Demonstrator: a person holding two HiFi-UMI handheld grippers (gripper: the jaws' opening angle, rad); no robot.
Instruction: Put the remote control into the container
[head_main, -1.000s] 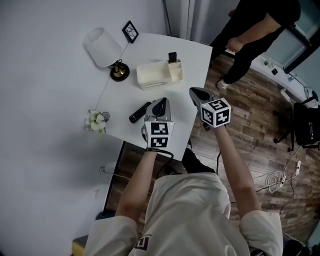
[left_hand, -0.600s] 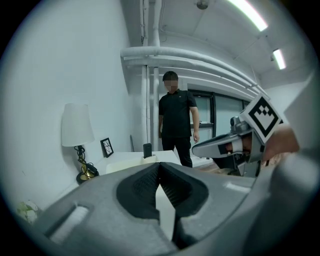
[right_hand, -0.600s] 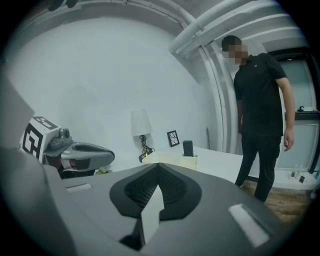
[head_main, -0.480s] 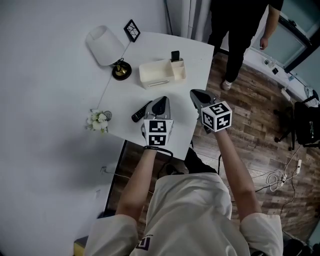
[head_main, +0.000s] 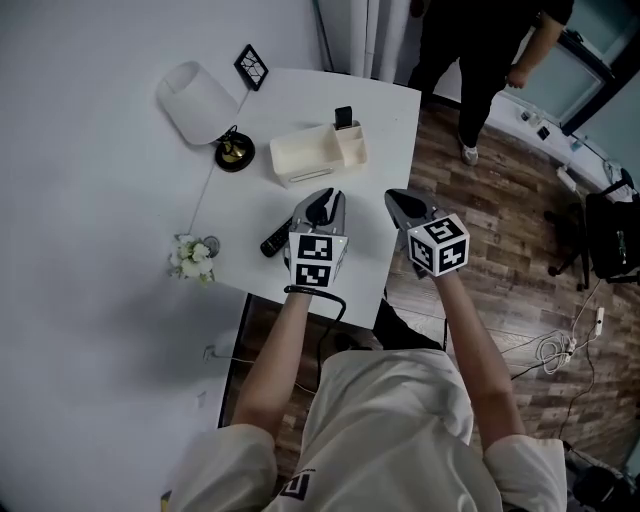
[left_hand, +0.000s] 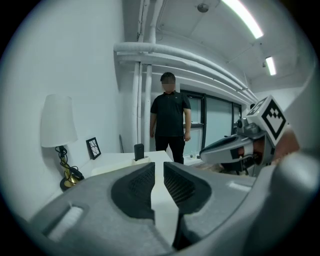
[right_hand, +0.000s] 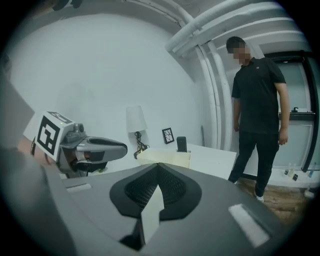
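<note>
1. Left gripper (head_main: 320, 203) is held over the white table (head_main: 385, 125), its jaws narrowly parted with nothing between them; they have just been opening.
2. Right gripper (head_main: 395, 198) is held at three o'clock of the left one, its jaws pressed together and empty.
3. The remote control (head_main: 277, 236) is seen lying on the table at eight o'clock of the left gripper's tips, partly covered by that gripper.
4. The cream container (head_main: 303, 172) is set at twelve o'clock of the left gripper, apart from it.
5. A lamp (head_main: 198, 97) is placed at ten o'clock of the container.
</note>
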